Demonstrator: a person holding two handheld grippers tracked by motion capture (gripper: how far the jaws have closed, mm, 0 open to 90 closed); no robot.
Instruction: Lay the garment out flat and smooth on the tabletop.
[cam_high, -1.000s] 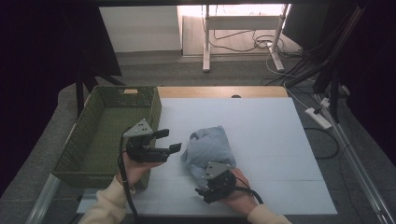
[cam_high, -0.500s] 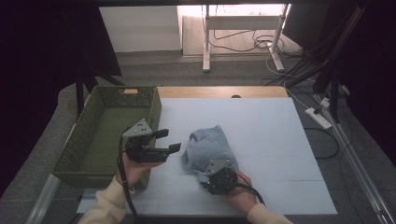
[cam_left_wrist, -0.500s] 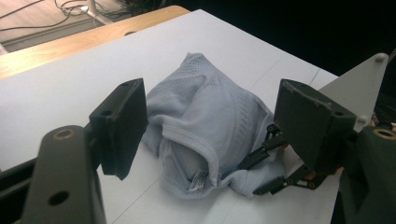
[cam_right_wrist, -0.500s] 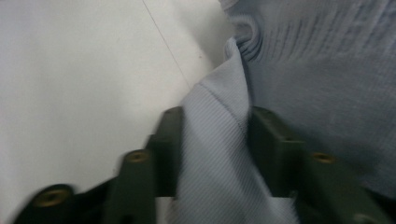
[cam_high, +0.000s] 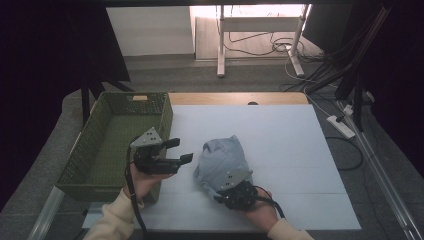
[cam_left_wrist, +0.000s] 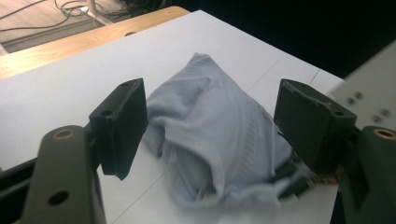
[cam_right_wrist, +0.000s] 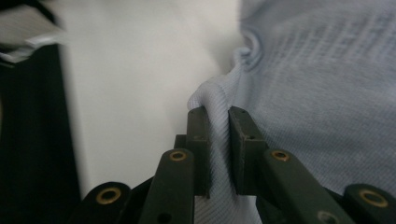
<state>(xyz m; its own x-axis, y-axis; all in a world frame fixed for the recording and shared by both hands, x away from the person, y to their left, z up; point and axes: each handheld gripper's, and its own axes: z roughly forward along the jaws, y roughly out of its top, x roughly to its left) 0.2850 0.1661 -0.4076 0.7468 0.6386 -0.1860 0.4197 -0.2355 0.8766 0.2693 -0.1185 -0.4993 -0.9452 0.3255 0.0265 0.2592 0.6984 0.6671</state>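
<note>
A crumpled pale blue mesh garment (cam_high: 222, 162) lies in a heap on the white table (cam_high: 280, 135). At its near edge sits my right gripper (cam_high: 220, 192). Its jaws have just been closing, and they now pinch a fold of the pale blue garment (cam_right_wrist: 327, 84) between the pads, as the right gripper (cam_right_wrist: 218, 140) view shows. My left gripper (cam_high: 182, 151) hovers to the left of the heap, open, pointing at it. In the left gripper (cam_left_wrist: 210, 121) view the garment (cam_left_wrist: 215, 135) lies beyond the wide-apart jaws, untouched.
A green mesh basket (cam_high: 90, 165) stands on the table's left side, right beside my left hand. Bare white tabletop stretches behind and to the right of the garment. Cables and a stand's legs lie on the floor beyond the far edge.
My right gripper has slid in under the garment's near edge and shut on a fold of it. The left gripper has held still.
</note>
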